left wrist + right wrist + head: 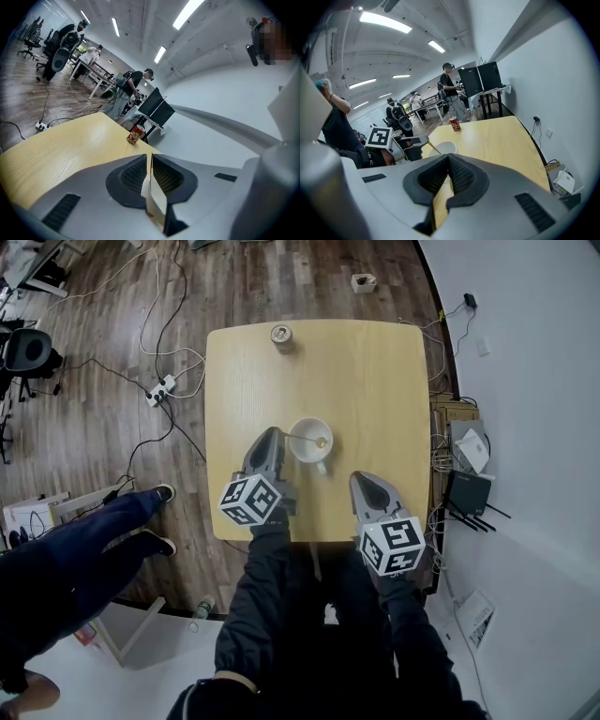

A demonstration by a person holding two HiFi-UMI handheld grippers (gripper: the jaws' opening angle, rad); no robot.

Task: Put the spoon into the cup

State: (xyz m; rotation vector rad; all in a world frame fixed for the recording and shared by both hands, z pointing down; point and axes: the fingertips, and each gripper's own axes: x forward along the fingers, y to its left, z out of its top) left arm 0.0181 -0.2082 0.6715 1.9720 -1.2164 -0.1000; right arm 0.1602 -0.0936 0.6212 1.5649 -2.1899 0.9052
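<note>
A white cup (pixel 310 440) stands near the middle of the yellow table (pixel 375 381), and a thin gold spoon (pixel 317 440) lies inside it. The right gripper view shows the spoon's handle (pixel 433 146) leaning out of the cup (pixel 444 147) toward the left. My left gripper (pixel 271 436) is just left of the cup, its jaws together and holding nothing. My right gripper (pixel 360 480) hovers to the cup's lower right, also shut and empty. In the left gripper view the shut jaws of the left gripper (pixel 151 157) hide the cup.
A red drink can (pixel 281 335) stands at the table's far edge, also visible as the can (pixel 135 135) and the can (pixel 454 123). A person's legs (pixel 103 540) stand left of the table. A power strip (pixel 161 388) and cables lie on the floor; boxes and a router (pixel 469 491) sit to the right.
</note>
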